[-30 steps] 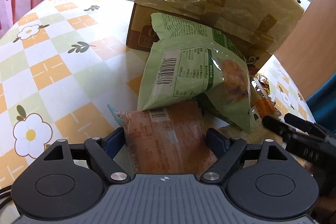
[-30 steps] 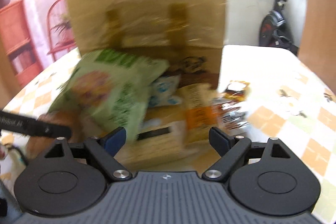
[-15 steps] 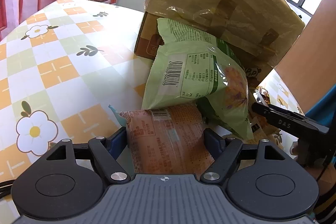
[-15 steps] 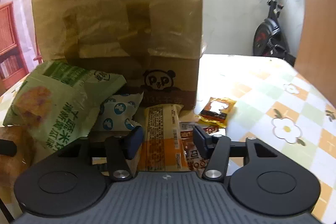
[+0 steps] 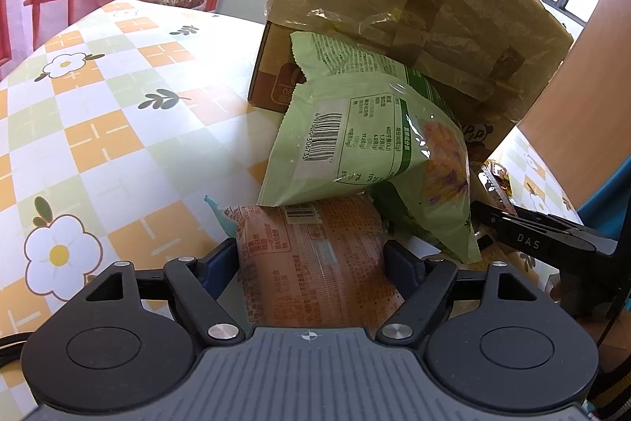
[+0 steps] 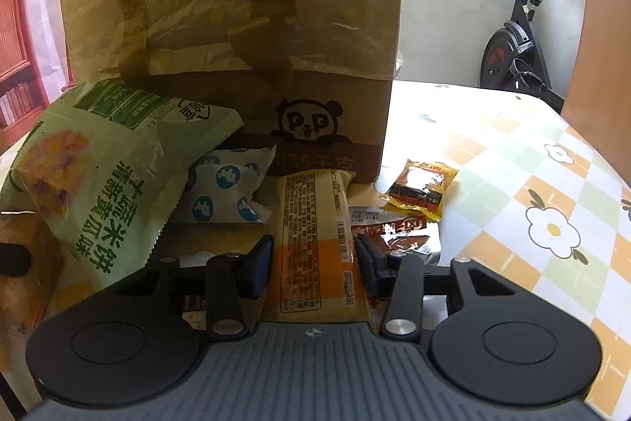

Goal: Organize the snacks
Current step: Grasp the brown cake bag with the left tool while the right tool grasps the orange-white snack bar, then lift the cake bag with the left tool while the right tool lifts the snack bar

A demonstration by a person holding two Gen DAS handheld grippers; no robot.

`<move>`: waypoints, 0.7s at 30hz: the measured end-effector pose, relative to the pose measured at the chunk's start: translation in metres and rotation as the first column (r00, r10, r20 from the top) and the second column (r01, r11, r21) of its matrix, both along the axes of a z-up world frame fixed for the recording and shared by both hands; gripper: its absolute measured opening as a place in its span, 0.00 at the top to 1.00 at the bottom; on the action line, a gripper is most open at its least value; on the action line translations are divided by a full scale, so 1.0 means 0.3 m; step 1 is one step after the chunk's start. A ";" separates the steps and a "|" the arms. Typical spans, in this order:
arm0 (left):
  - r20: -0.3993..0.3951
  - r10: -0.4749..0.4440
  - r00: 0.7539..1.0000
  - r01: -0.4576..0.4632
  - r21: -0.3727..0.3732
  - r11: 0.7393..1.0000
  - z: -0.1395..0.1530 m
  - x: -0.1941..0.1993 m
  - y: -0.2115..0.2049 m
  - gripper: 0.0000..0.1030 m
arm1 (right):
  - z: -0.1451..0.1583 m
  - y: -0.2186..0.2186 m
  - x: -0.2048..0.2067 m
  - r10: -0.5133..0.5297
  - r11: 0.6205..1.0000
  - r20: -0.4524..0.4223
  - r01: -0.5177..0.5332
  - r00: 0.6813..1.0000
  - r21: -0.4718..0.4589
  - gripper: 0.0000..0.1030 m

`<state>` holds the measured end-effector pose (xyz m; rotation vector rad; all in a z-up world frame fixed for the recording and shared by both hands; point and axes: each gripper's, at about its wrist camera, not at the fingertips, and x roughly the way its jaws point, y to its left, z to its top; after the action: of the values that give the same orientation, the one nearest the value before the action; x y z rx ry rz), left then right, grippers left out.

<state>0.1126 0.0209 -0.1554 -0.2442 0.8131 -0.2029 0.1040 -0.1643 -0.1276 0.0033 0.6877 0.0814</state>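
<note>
A: Where do we have the left tool (image 5: 311, 255)?

B: Low in the centre of its own frame, its fingers pinching the sides of the orange snack packet (image 5: 315, 263), which lies flat on the bench (image 5: 98, 129). The big green bag (image 5: 366, 145) leans over the packet's far end, against the cardboard box (image 5: 414, 10) in the upper middle.

A: And our right tool (image 6: 313, 255)?

B: Bottom centre of the right view, with the yellow-and-orange bar (image 6: 315, 243) between its fingers. The jaws are closing, and the pads look to be touching the wrapper's edges.

A: What lies around that bar?

B: Left of it we see a white packet with blue dots (image 6: 224, 188) tucked under the green bag (image 6: 106, 176). Just right sits a dark brown sachet (image 6: 390, 231), and further up-right an orange-brown sachet (image 6: 422, 188) beside the box (image 6: 236, 26) with the panda print.
</note>
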 end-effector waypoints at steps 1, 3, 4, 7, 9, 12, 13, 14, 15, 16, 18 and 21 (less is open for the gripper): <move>0.000 -0.001 1.000 0.001 -0.001 1.000 0.001 -0.001 0.000 0.22 | 0.001 0.001 -0.001 0.001 1.000 0.000 -0.001 1.000 0.002 0.55; -0.001 -0.004 1.000 0.004 -0.001 1.000 0.003 -0.005 0.000 0.23 | 0.004 -0.004 0.000 0.002 1.000 -0.001 -0.002 1.000 0.012 0.55; -0.001 -0.006 1.000 0.006 -0.003 1.000 0.004 -0.007 0.000 0.23 | 0.004 -0.007 0.000 0.003 1.000 -0.001 -0.003 1.000 0.017 0.55; 0.001 -0.006 1.000 0.006 -0.014 1.000 0.008 -0.013 0.002 0.24 | 0.004 -0.019 0.002 0.004 1.000 0.002 -0.004 1.000 0.031 0.56; 0.003 -0.006 1.000 0.006 -0.025 1.000 0.011 -0.018 0.008 0.24 | 0.006 -0.025 -0.002 0.002 0.999 0.009 -0.002 1.000 0.039 0.58; 0.012 -0.004 1.000 0.005 -0.034 0.999 0.022 -0.028 0.014 0.25 | 0.010 -0.036 -0.008 -0.014 0.999 0.025 0.013 1.000 0.050 0.59; 0.017 -0.004 1.000 0.005 -0.035 0.999 0.027 -0.031 0.015 0.25 | 0.012 -0.039 -0.011 -0.022 0.998 0.031 0.021 0.999 0.053 0.59; 0.023 -0.004 1.000 0.005 -0.033 0.999 0.033 -0.034 0.015 0.25 | 0.014 -0.045 -0.014 -0.031 0.998 0.037 0.029 0.999 0.060 0.59; 0.027 -0.004 1.000 0.005 -0.031 0.999 0.037 -0.038 0.014 0.25 | 0.016 -0.049 -0.016 -0.039 0.997 0.042 0.036 0.998 0.067 0.59; 0.032 -0.003 0.999 0.004 -0.029 1.000 0.040 -0.041 0.013 0.25 | 0.018 -0.053 -0.020 -0.044 0.996 0.047 0.041 0.998 0.074 0.59; 0.039 0.003 0.999 -0.002 -0.026 1.000 0.046 -0.046 0.014 0.25 | 0.020 -0.060 -0.025 -0.055 0.995 0.055 0.050 0.997 0.086 0.59; 0.046 0.010 0.999 -0.009 -0.030 1.000 0.059 -0.052 0.022 0.25 | 0.024 -0.064 -0.030 -0.065 0.994 0.064 0.059 0.996 0.093 0.59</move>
<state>0.0970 0.0276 -0.1378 -0.2706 0.7633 -0.2115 0.0949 -0.1836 -0.1203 0.1085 0.6162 0.0530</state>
